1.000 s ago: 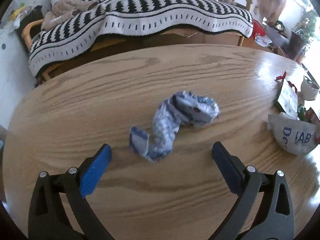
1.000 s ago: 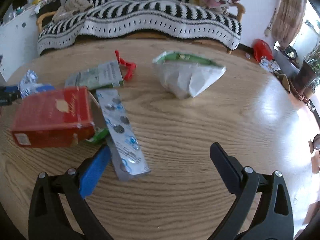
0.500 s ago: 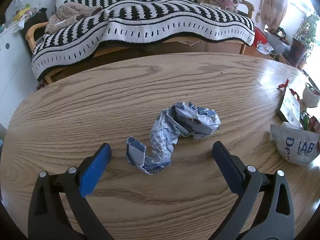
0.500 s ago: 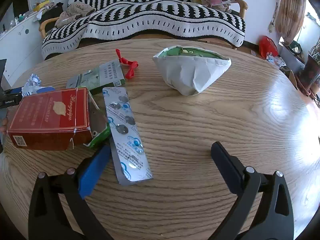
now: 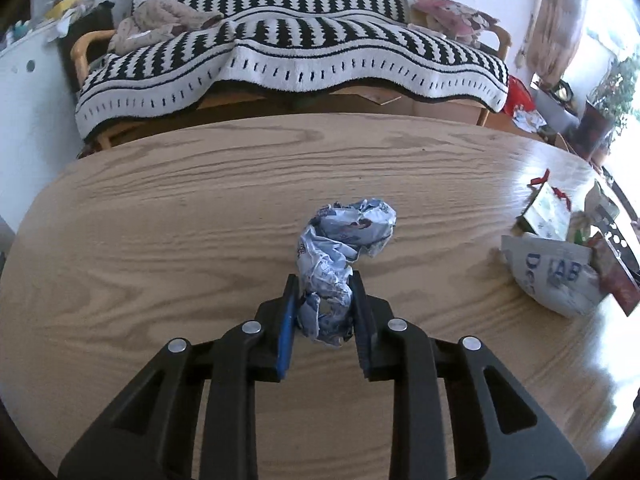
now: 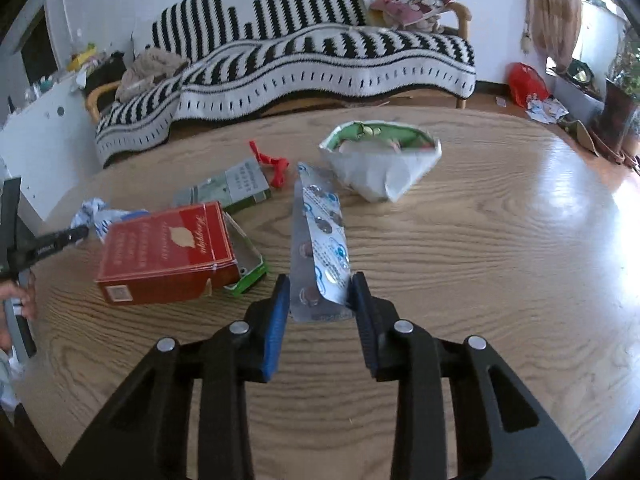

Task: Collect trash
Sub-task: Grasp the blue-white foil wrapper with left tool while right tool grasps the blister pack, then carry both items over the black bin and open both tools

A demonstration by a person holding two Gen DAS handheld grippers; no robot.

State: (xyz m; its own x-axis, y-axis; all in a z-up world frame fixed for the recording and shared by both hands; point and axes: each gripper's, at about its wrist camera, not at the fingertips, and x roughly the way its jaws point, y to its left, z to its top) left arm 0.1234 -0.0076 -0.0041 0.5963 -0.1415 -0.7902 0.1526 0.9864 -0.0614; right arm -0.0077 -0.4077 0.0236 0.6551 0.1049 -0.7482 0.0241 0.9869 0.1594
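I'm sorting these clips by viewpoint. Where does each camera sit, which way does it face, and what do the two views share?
Left wrist: on the left hand-held gripper, looking forward and down at the wooden table; its jaws are closing on a crumpled blue-white wrapper.
Right wrist: on the right hand-held gripper, facing likewise; its jaws are closing on a blister pack beside a red box; a hand shows at left.
Shared: the table, the striped sofa, the wrapper, and the white bag.
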